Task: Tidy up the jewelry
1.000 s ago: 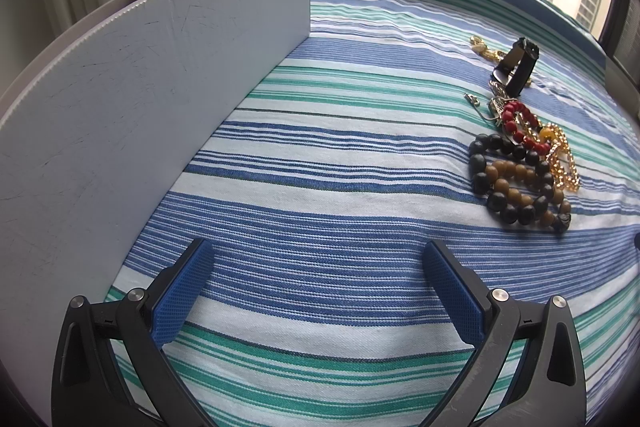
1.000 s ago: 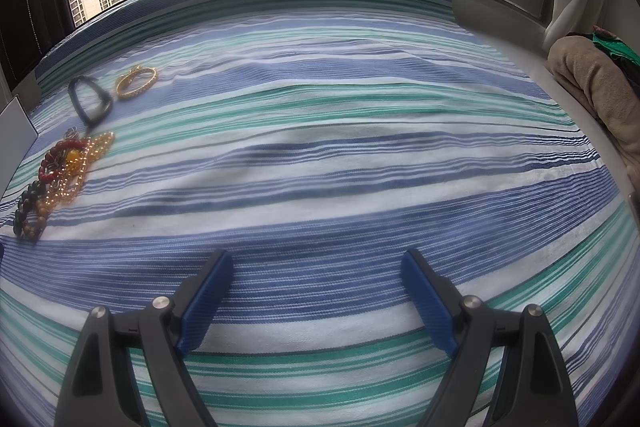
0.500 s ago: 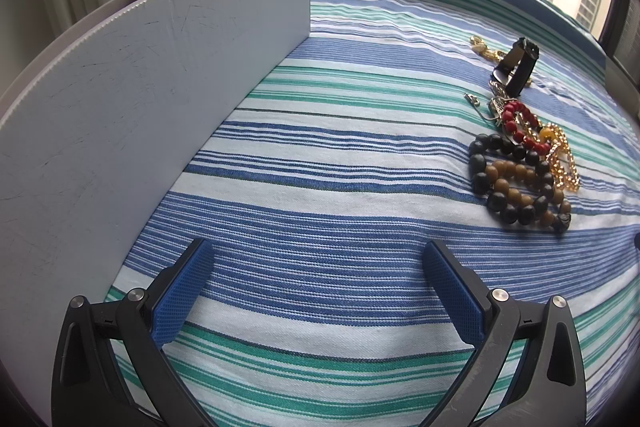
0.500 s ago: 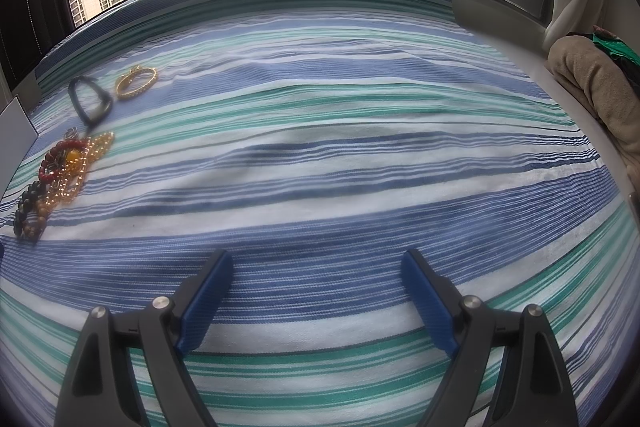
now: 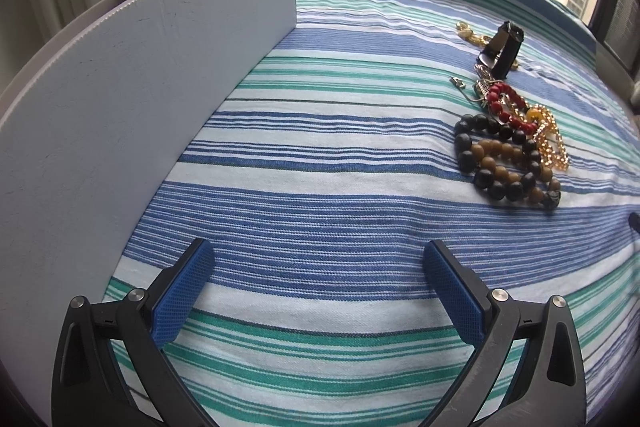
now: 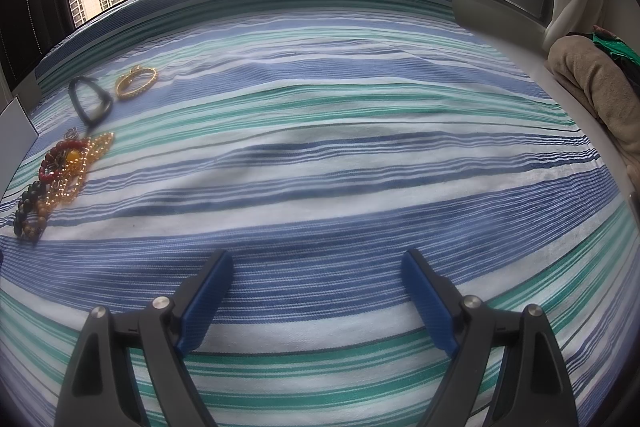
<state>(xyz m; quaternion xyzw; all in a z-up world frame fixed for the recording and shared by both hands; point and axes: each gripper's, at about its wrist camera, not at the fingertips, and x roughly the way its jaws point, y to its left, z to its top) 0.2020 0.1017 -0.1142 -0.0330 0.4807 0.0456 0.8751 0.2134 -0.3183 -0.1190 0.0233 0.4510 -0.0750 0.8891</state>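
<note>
Left gripper (image 5: 318, 273): jaws spread wide, nothing between, above striped cloth (image 5: 320, 195). Right gripper (image 6: 316, 277): likewise spread, empty.
White board (image 5: 132, 99): upright, on left gripper's left.
Jewelry, clustered on cloth ahead-right of left gripper, well apart from both tools: black bead bracelet (image 5: 470, 159) overlapping brown bead bracelet (image 5: 502, 167); red bead bracelet (image 5: 506, 105); gold chain (image 5: 552, 147); black watch (image 5: 502, 49) farther back; gold bangle (image 6: 136, 83) just beside watch.
Beige towel (image 6: 596, 87): far right edge.

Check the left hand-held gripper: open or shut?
Open. The left hand-held gripper has its blue pads spread wide over the striped cloth, nothing between them.
</note>
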